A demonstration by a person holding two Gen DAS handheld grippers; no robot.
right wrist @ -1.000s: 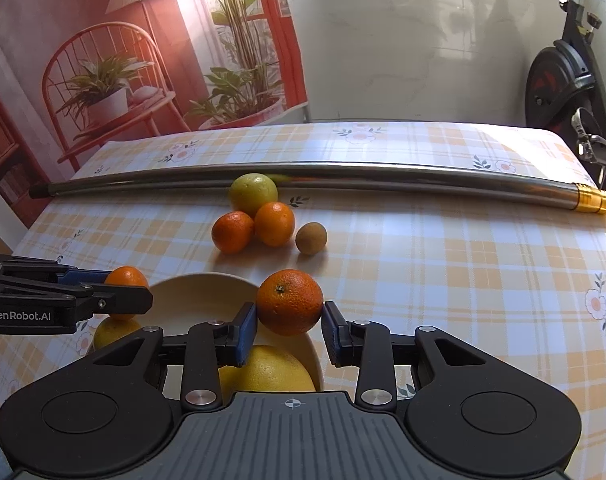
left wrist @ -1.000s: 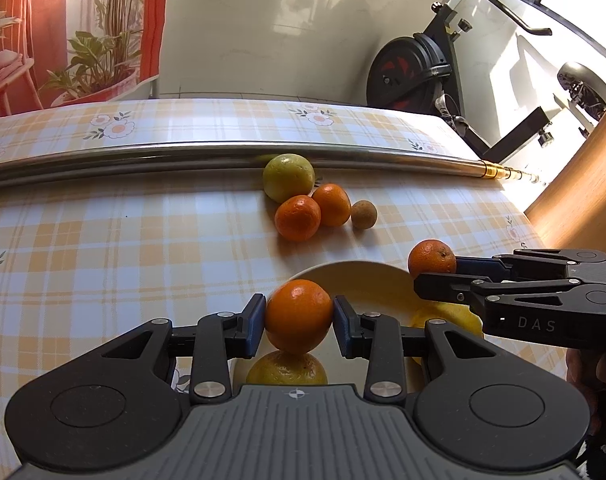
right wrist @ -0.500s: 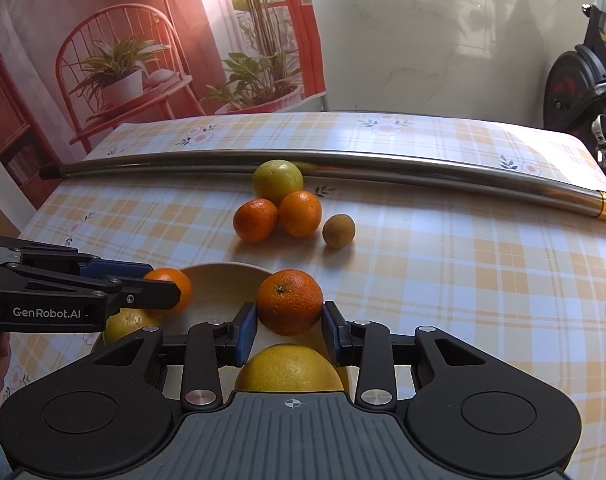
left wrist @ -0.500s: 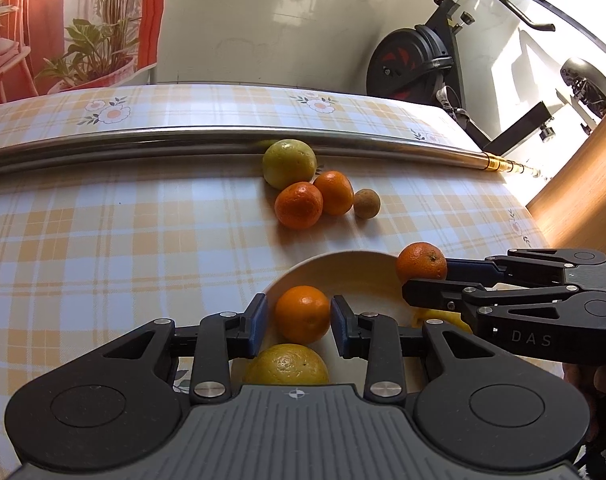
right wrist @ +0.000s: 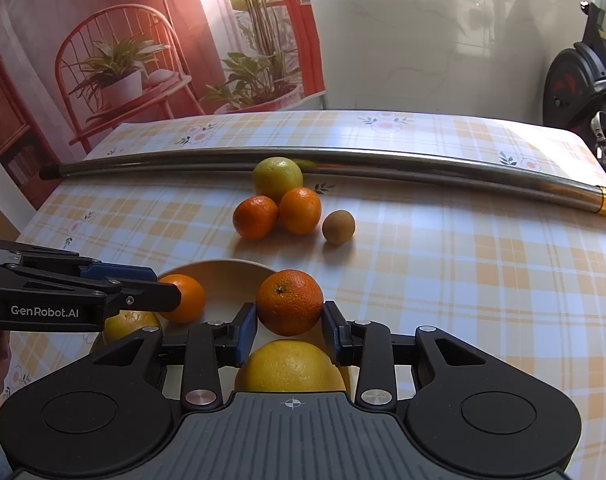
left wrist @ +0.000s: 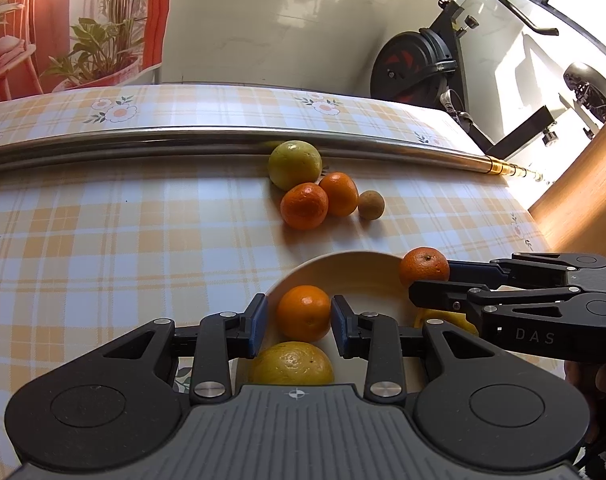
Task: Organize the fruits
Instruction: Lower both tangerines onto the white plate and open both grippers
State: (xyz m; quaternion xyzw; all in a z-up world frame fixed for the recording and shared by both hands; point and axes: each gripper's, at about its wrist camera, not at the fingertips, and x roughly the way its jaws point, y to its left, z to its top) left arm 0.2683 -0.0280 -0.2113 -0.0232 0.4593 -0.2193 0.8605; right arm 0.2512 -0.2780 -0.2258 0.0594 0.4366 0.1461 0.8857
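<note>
Two oranges: left jaws (left wrist: pixel 299 322) have lowered theirs (left wrist: pixel 303 312) into the bowl (left wrist: pixel 343 264) (release next); right jaws (right wrist: pixel 290 330) grip theirs (right wrist: pixel 290 302).

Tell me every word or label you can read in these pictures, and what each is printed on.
"DAS": on the side of the right gripper, in the left wrist view.
"GenRobot.AI": on the side of the left gripper, in the right wrist view.
No other text is readable on the tablecloth, fruit or wall.

I am seeing matte black housings on the left gripper (left wrist: pixel 299 320) and right gripper (right wrist: pixel 290 322), blue pads lining the fingers (left wrist: pixel 258 322), silver screws, ribbed grey bases; side lettering reading "GenRobot.AI" and "DAS".
</note>
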